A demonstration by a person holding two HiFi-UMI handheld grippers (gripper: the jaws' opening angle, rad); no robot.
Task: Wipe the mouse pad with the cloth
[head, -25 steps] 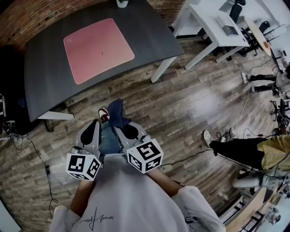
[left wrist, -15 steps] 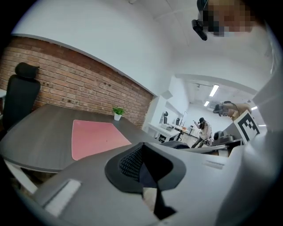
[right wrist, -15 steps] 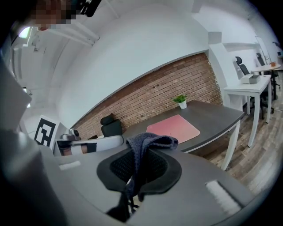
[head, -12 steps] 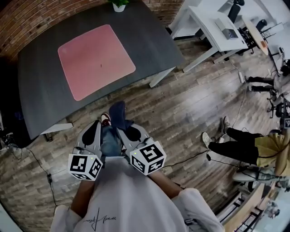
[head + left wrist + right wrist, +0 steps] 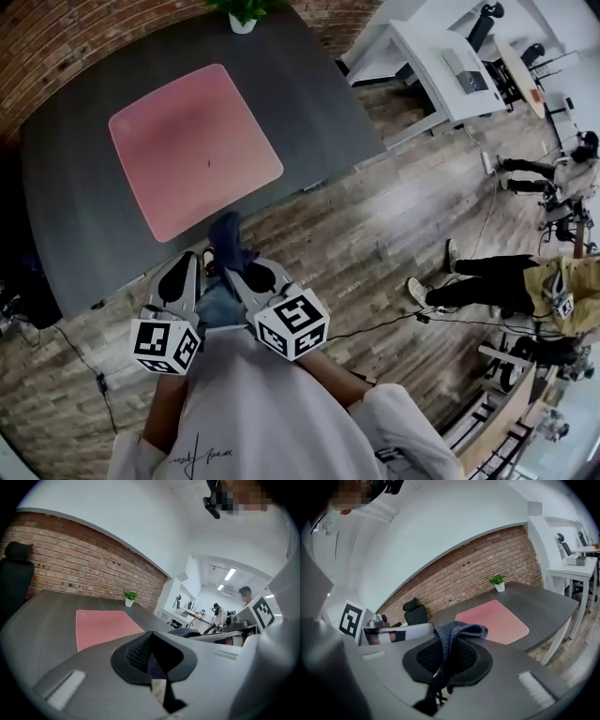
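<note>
A pink mouse pad (image 5: 192, 150) lies flat on the dark grey table (image 5: 75, 216). It also appears in the left gripper view (image 5: 103, 625) and the right gripper view (image 5: 494, 620). Both grippers are held close to my body, just short of the table's near edge. My right gripper (image 5: 234, 262) is shut on a dark blue cloth (image 5: 225, 234). The cloth (image 5: 461, 631) drapes over the jaw tips of that gripper (image 5: 450, 644). Beside it, my left gripper (image 5: 183, 272) has its jaws together with nothing between them (image 5: 149, 641).
A small potted plant (image 5: 242, 14) stands at the table's far edge. White desks (image 5: 441, 66) stand to the right. A person's legs (image 5: 487, 281) stretch over the wooden floor at the right. A black chair (image 5: 415, 611) stands left of the table, and cables lie on the floor.
The table and pad have come nearer in the head view. Both grippers have moved forward to the table's edge, the cloth still in the right one.
</note>
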